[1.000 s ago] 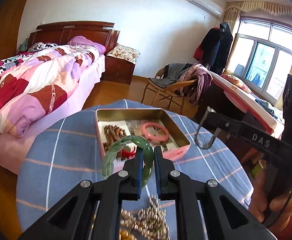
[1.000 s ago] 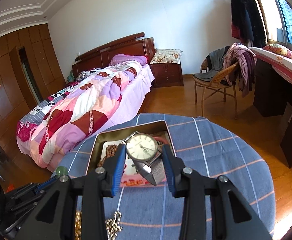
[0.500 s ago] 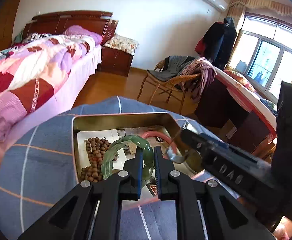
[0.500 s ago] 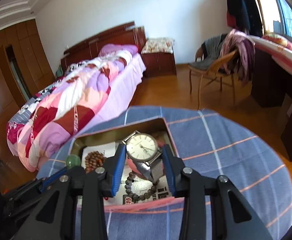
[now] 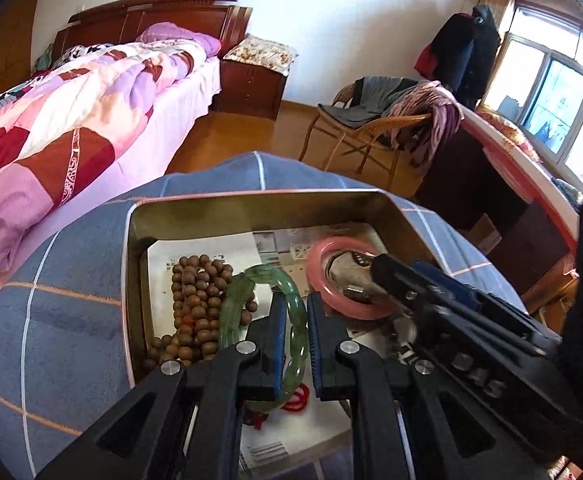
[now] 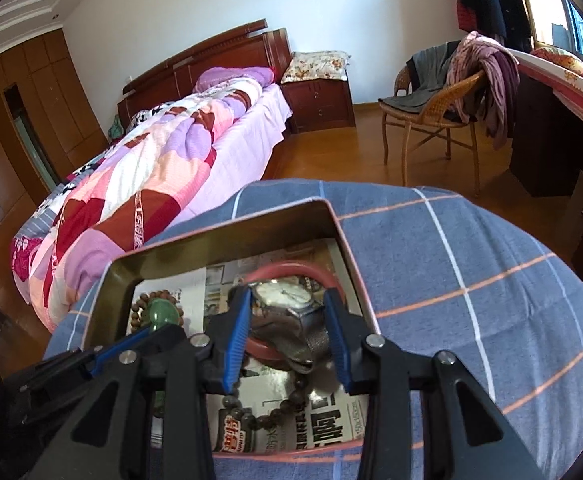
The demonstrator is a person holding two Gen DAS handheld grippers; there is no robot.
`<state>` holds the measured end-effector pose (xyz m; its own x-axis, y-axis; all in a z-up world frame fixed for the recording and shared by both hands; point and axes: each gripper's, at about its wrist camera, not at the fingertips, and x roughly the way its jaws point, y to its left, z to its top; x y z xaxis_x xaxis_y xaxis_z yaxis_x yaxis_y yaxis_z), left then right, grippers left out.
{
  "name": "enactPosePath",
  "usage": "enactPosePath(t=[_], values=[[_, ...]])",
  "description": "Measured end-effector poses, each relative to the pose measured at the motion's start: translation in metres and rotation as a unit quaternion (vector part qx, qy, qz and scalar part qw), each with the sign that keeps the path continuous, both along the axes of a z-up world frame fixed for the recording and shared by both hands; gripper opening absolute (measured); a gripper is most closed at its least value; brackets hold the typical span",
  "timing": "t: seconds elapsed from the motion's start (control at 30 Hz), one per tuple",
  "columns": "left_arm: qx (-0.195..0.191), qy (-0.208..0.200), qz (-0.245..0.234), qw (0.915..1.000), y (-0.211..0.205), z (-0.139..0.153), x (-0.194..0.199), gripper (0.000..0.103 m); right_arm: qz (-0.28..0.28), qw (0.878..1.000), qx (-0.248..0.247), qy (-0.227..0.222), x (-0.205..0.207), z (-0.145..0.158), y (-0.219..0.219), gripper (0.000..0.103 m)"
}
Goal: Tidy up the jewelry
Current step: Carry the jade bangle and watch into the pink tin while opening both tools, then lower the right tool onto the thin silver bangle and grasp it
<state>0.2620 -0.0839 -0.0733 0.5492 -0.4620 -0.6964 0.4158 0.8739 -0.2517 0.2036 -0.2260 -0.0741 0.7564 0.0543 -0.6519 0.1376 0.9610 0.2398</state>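
A pink-rimmed metal tin (image 5: 251, 204) lined with newspaper sits on the blue checked table (image 5: 71, 300). My left gripper (image 5: 293, 344) is shut on a green jade bangle (image 5: 235, 300) and holds it inside the tin, beside brown wooden beads (image 5: 195, 300). My right gripper (image 6: 287, 328) holds a silver watch (image 6: 283, 294) low inside the tin, over a pink bangle (image 6: 287, 270); its jaws look slightly wider than the watch. The pink bangle (image 5: 347, 280) and the right gripper (image 5: 403, 284) also show in the left wrist view. A dark bead bracelet (image 6: 267, 414) lies below the watch.
A red charm (image 5: 297, 398) lies in the tin near the front. The tin's walls (image 6: 227, 240) surround both grippers. A bed (image 6: 151, 168) stands to the left, a wicker chair (image 6: 431, 120) with clothes behind, and a desk (image 6: 563, 92) to the right.
Both grippers have moved forward and down into the tin. The jade bangle now hangs over the wooden beads, and the watch has come down onto the pink bangle.
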Motion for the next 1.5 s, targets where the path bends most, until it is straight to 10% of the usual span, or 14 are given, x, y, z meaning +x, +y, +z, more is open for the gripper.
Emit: enactPosePath(t=[0.13,0.3,1.5], values=[[0.027,0.001,-0.001,0.9996,-0.007,0.001,-0.003,0.012,0.013,0.999,0.040,-0.027,-0.007,0.010,-0.004,0.074],[0.052,-0.031,0.015,0.9981,-0.006,0.019,-0.021,0.075,-0.033,0.997,-0.003,-0.076,-0.028,0.032,-0.005,0.075],[0.061,-0.022,0.094,0.9935,0.116,-0.005,-0.176,0.076,-0.007,0.999,-0.032,0.003,-0.166,0.011,0.033,0.072]])
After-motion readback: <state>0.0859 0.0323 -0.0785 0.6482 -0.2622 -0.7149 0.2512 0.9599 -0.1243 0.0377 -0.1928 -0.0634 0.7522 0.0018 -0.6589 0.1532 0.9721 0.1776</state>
